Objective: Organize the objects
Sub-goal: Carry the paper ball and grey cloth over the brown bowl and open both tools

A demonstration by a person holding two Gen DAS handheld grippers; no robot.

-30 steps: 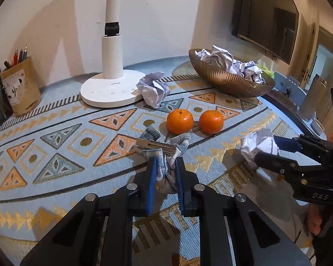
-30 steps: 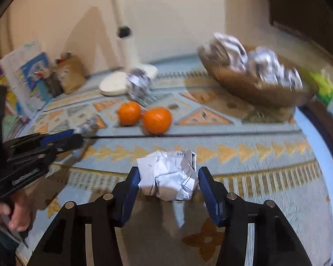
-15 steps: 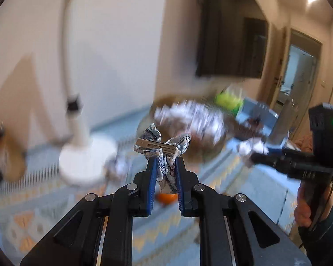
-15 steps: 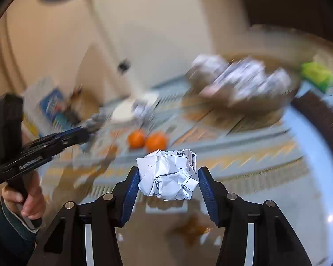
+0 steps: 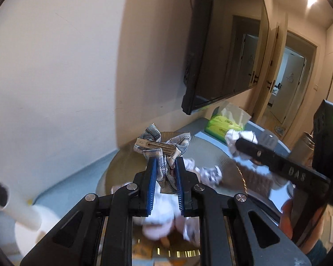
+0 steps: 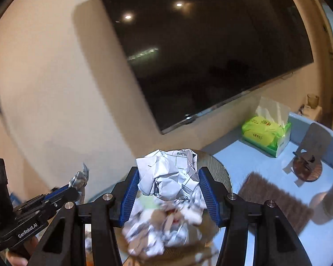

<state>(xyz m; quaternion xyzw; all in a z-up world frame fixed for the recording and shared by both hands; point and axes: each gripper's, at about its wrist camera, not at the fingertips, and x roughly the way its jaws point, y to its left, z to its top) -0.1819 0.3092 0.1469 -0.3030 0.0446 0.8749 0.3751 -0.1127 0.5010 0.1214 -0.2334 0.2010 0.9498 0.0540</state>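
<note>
My left gripper [image 5: 165, 166] is shut on a blue-and-white checked cloth hair bow [image 5: 164, 148] with a metal clip, held up over the golden bowl [image 5: 122, 161]. My right gripper [image 6: 168, 177] is shut on a crumpled white paper ball [image 6: 168, 175], also above the bowl's rim [image 6: 219, 168]. The bowl holds several crumpled paper balls [image 6: 162, 232], blurred below both grippers. In the left wrist view the right gripper [image 5: 244, 143] shows at right with its paper ball [image 5: 233, 139]. In the right wrist view the left gripper [image 6: 73, 188] shows at lower left with the bow [image 6: 81, 177].
A green tissue box [image 6: 266, 133] stands on the light blue table [image 6: 277, 177] behind the bowl. A dark screen [image 6: 211, 55] hangs on the wall. A wooden phone stand [image 6: 308, 155] and a brown mat [image 6: 273, 199] lie at right. The white lamp base [image 5: 31, 228] is at lower left.
Both grippers rose from the patterned mat and moved forward over the bowl, carrying the bow and the paper ball. The oranges and mat dropped out of view.
</note>
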